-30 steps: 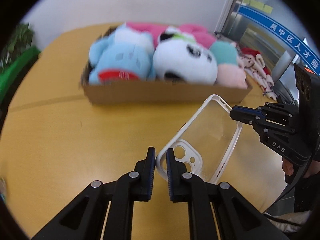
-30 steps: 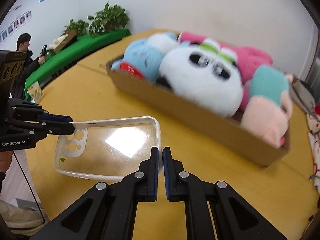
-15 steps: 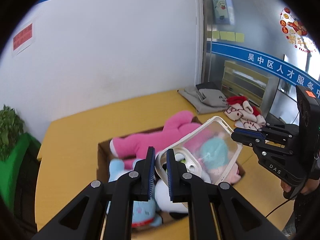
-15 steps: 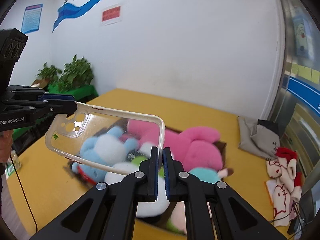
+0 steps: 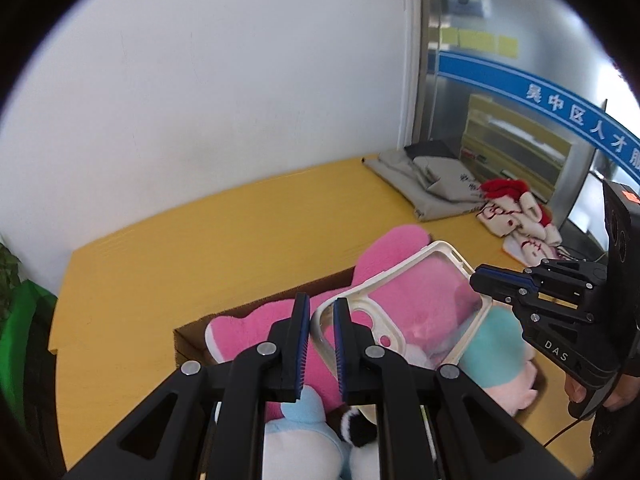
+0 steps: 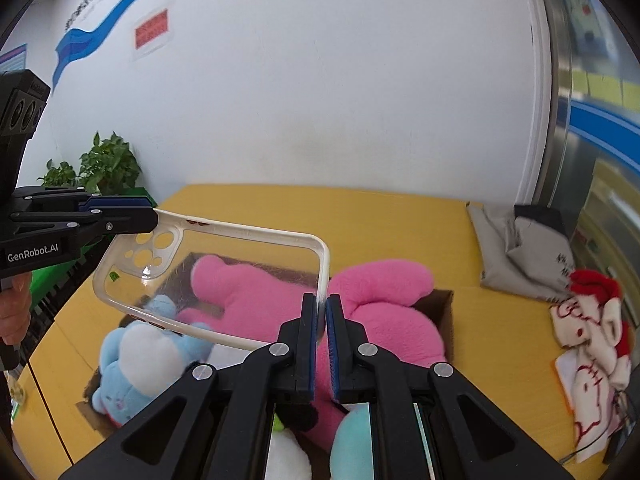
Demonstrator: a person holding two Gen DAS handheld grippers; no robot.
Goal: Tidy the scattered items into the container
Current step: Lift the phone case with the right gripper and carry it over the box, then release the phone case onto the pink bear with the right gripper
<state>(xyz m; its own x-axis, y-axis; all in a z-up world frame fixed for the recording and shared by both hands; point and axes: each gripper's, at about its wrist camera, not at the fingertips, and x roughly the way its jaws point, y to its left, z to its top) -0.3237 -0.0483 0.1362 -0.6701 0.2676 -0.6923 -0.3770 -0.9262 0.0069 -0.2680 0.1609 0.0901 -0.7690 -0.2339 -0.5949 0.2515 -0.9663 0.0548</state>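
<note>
I have the clear plastic phone case with the white rim point(image 6: 208, 280) up in the air, held at both ends. My left gripper point(image 5: 320, 320) is pinched tight on the rim at the end with the camera holes. My right gripper point(image 6: 322, 316) is pinched tight on the rim at the other short end.

A second ago the case was low, near the yellow table top point(image 5: 240, 232), in front of the brown cardboard box point(image 6: 444, 308). Now it hangs over the box, with the big pink plush toy point(image 6: 380, 300) right under it. So I think the carry is almost done, and what is left is to let the case down and let go.

The box is very full. The pink toy, the light blue plush toy point(image 6: 136, 356) and a teal and pink plush toy point(image 5: 496, 356) fill it up past the walls. I see no bare floor in the box, so the case will have to lie on top of the soft toys. It could slide off them and over the wall.

There is lots of free table around the box. A folded grey cloth point(image 6: 516, 248) and a white and red plush toy point(image 6: 588, 320) lie well off to my right, out of the way.
</note>
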